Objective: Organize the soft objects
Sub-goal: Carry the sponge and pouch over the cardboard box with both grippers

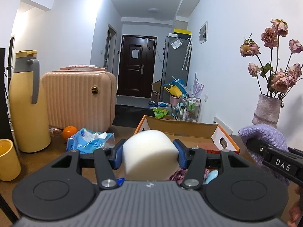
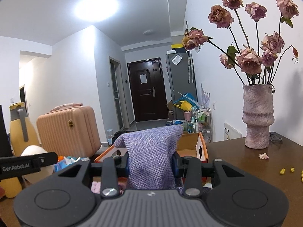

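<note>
Hallway with a dark door behind, brown desk up front. Your left claw is clamped on a white sponge block; both blue pads press its sides, so the opening is mid-width and filled. Sponge long axis runs along the fingers, its rounded far end pointing toward the open cardboard box just ahead. It's lifted off the desk.

Your right claw grips a purple woven pouch, jaws narrow and pinching it at the middle. Pouch stands upright, long axis vertical, top edge flaring wide above the fingers, lower end hanging below them. It sits over the near edge of the same box.

Both claws are side by side, near each other, each showing in the other's view.

Left of the box: blue tissue pack, orange, pink suitcase, yellow thermos. Right side: vase with dried roses.
</note>
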`<state>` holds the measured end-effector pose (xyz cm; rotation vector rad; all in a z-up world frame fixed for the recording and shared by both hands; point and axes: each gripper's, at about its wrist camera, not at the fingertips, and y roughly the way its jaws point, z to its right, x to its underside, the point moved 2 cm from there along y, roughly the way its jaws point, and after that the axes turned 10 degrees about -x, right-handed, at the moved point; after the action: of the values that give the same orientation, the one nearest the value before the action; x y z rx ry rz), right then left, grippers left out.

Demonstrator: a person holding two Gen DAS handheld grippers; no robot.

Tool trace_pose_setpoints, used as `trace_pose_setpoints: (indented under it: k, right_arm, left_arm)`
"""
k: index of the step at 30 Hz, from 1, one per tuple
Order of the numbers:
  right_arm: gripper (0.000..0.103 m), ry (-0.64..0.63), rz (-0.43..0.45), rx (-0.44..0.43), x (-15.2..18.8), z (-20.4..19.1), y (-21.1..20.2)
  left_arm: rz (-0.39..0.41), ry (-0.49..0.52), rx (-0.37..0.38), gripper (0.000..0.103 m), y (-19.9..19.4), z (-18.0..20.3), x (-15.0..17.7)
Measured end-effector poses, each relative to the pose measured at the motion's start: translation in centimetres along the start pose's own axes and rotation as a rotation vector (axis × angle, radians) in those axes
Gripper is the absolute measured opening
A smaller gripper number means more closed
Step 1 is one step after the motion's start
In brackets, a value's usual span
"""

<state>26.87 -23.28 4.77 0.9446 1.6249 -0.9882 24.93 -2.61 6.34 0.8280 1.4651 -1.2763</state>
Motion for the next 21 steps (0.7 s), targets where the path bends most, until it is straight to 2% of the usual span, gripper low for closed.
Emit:
trace_pose_setpoints:
  k: [21]
  right_arm:
    - [0.037,0.021,-0.022,0.003,-1.9,2.8,8.7]
  left_arm:
    - [-0.01,-0.018,-0.019,0.055,8.7,3.4,-2.2]
